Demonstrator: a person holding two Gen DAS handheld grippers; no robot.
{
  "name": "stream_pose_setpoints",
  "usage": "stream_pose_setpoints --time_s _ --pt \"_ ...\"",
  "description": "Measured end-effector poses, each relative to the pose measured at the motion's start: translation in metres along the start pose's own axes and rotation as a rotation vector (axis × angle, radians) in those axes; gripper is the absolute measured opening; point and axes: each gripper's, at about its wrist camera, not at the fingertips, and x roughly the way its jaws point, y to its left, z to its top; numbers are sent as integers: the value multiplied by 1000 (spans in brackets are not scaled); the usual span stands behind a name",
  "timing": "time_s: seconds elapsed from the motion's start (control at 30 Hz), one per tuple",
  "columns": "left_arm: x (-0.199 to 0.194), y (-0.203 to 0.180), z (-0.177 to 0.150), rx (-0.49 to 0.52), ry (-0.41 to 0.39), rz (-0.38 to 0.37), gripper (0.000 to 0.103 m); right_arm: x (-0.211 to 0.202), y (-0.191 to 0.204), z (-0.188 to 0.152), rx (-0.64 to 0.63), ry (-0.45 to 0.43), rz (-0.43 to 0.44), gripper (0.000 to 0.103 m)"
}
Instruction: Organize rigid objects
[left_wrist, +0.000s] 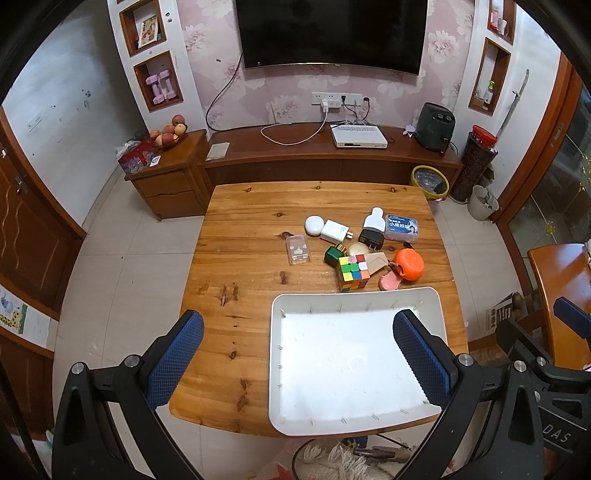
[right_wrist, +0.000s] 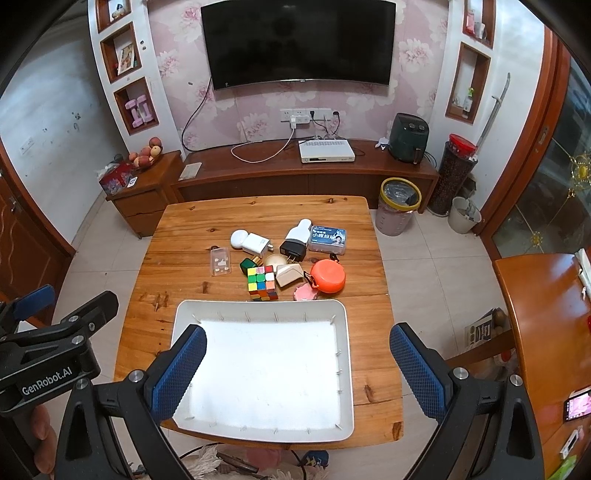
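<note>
On the knotty wooden table (right_wrist: 184, 236), a white rectangular tray (right_wrist: 347, 369) with rounded corners sits at the near edge, nothing in it. Just beyond it lies a cluster of hard items: a colourful puzzle cube (right_wrist: 262, 282), a round orange case (right_wrist: 328, 276), white charger (right_wrist: 256, 244), black plug (right_wrist: 293, 249), and clear flat box (right_wrist: 328, 239). Both the left gripper (left_wrist: 297, 363) and right gripper (right_wrist: 297, 373) hover above the tray, blue textured jaws spread wide, holding nothing.

near table (right_wrist: 177, 229) half taken by empty white tray (right_wrist: 258, 306) | far strip bare, left side bare | centre blocked by clutter: cube (right_wrist: 262, 282) and orange case (right_wrist: 328, 276) set just beyond tray rim, chargers packed behind
</note>
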Motion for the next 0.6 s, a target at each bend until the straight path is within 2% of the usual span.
stream_pose_setpoints --time_s 0.6 --pt "14 10 28 53 -12 -48 102 25 6 9 31 4 -37 100"
